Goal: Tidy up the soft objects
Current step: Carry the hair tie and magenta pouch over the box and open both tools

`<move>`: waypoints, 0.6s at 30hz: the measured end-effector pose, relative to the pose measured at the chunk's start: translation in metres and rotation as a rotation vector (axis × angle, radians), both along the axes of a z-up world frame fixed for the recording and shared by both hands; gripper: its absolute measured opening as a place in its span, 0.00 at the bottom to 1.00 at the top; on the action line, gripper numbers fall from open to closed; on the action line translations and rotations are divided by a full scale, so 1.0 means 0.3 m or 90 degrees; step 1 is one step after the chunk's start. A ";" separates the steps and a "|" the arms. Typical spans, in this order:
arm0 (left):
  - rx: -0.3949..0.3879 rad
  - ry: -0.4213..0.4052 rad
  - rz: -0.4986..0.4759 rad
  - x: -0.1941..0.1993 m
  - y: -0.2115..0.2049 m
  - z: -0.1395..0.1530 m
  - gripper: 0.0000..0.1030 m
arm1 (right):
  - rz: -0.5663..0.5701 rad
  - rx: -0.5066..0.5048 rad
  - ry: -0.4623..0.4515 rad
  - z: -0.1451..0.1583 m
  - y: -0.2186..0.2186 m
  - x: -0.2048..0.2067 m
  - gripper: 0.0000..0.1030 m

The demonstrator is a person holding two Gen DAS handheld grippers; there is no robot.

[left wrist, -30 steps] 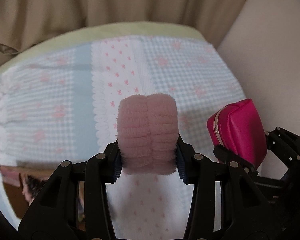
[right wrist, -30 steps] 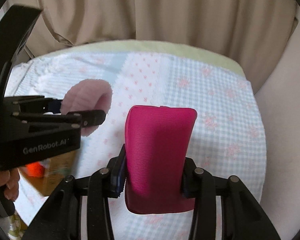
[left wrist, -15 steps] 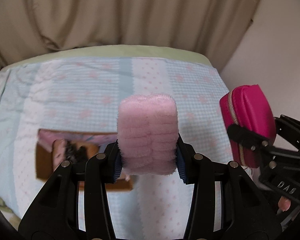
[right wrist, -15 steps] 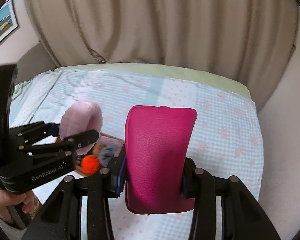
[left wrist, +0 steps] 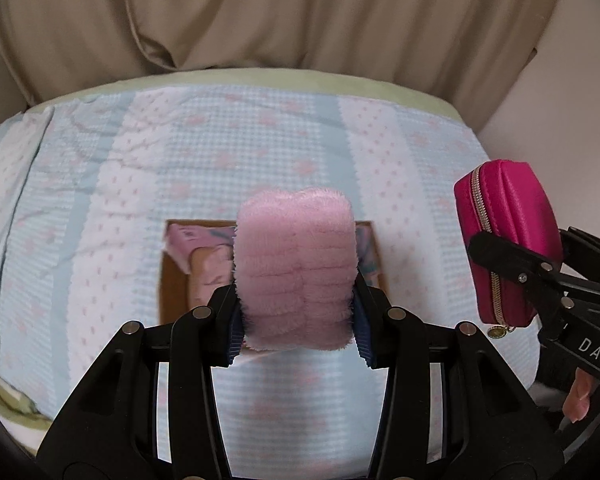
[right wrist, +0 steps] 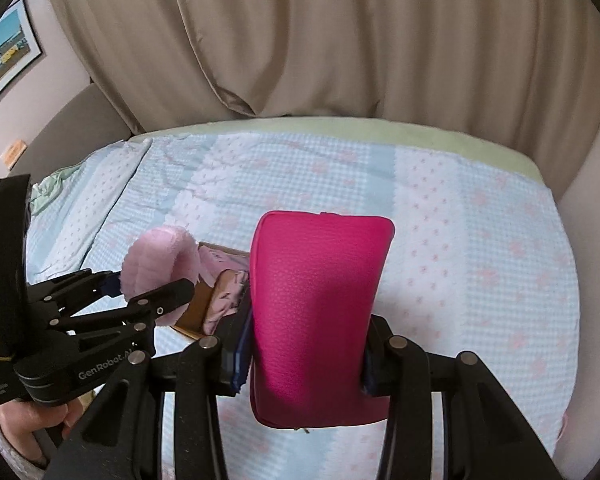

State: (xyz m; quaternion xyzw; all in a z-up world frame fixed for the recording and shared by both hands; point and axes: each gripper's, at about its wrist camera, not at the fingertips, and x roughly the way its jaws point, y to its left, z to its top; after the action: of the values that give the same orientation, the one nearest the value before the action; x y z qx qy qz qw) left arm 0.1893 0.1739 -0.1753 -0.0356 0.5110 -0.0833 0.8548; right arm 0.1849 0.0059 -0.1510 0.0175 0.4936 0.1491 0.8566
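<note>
My left gripper (left wrist: 296,320) is shut on a fluffy pink band (left wrist: 296,264) and holds it above a brown cardboard box (left wrist: 172,280) that lies on the bed and holds pink soft items. My right gripper (right wrist: 304,356) is shut on a magenta zip pouch (right wrist: 316,312), held upright above the bed. In the left wrist view the pouch (left wrist: 508,236) hangs at the right in the right gripper. In the right wrist view the pink band (right wrist: 160,256) and the left gripper (right wrist: 140,292) are at the left, over the box (right wrist: 200,308).
The bed carries a light blue and white patterned cover (left wrist: 100,200) with a green sheet edge (right wrist: 340,128) at the far side. Beige curtains (right wrist: 300,40) hang behind. A wall (left wrist: 560,100) rises at the right. A framed picture (right wrist: 4,52) hangs at upper left.
Both grippers have pulled back and risen, and both views have swung so the box sits directly behind the pink band. Both grips are unchanged.
</note>
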 end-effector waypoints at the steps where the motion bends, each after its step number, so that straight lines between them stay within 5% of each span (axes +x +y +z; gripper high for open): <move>1: -0.001 0.004 -0.002 0.007 0.034 -0.015 0.39 | -0.003 0.000 0.006 -0.012 0.027 0.004 0.38; 10: -0.003 0.082 -0.022 0.107 0.262 -0.215 0.39 | -0.030 -0.005 0.080 -0.183 0.234 0.077 0.38; 18: -0.008 0.140 -0.024 0.188 0.309 -0.377 0.39 | -0.030 -0.014 0.153 -0.361 0.301 0.162 0.38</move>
State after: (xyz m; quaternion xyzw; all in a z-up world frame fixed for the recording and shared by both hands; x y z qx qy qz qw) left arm 0.2456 0.2666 -0.2886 -0.0400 0.6018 -0.0980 0.7916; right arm 0.2336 0.0962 -0.2593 0.0376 0.5941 0.1208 0.7944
